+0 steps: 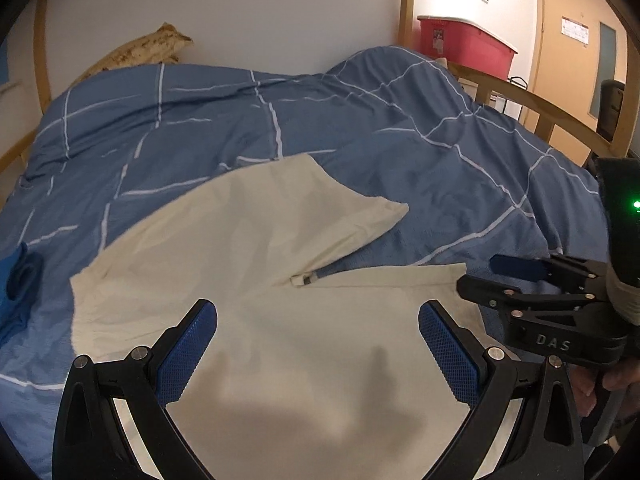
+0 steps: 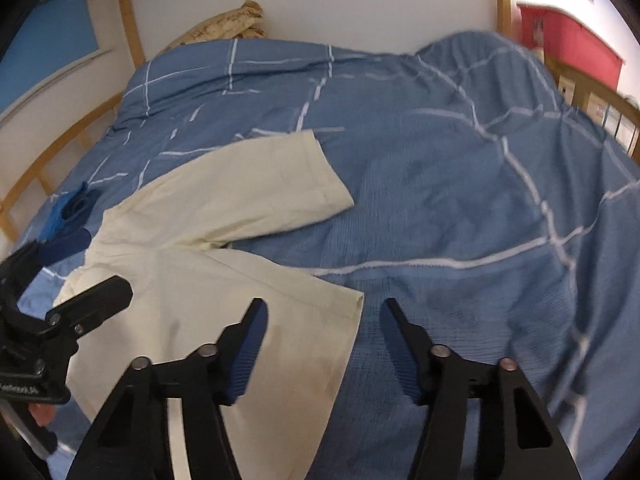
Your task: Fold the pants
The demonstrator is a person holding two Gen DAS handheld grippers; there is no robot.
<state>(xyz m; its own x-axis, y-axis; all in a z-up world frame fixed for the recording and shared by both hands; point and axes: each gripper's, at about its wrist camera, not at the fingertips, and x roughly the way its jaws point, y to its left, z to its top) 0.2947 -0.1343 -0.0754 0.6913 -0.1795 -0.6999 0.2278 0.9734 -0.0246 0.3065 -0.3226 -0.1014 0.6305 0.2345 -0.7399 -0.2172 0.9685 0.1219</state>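
Cream short pants (image 1: 256, 264) lie flat on a blue checked duvet (image 1: 248, 120), legs spread apart toward the right. My left gripper (image 1: 318, 316) is open and empty, hovering over the near leg and crotch area. My right gripper (image 2: 322, 312) is open and empty, hovering over the hem of the near leg (image 2: 352, 308). The far leg (image 2: 280, 176) points away up the bed. The right gripper also shows at the right edge of the left wrist view (image 1: 516, 280). The left gripper shows at the left edge of the right wrist view (image 2: 52, 316).
Dark blue folded clothes (image 1: 20, 280) lie left of the waistband, also seen in the right wrist view (image 2: 72, 216). A patterned pillow (image 1: 148, 48) sits at the head. A wooden bed frame (image 1: 560, 120) and red storage box (image 1: 464, 44) stand at right.
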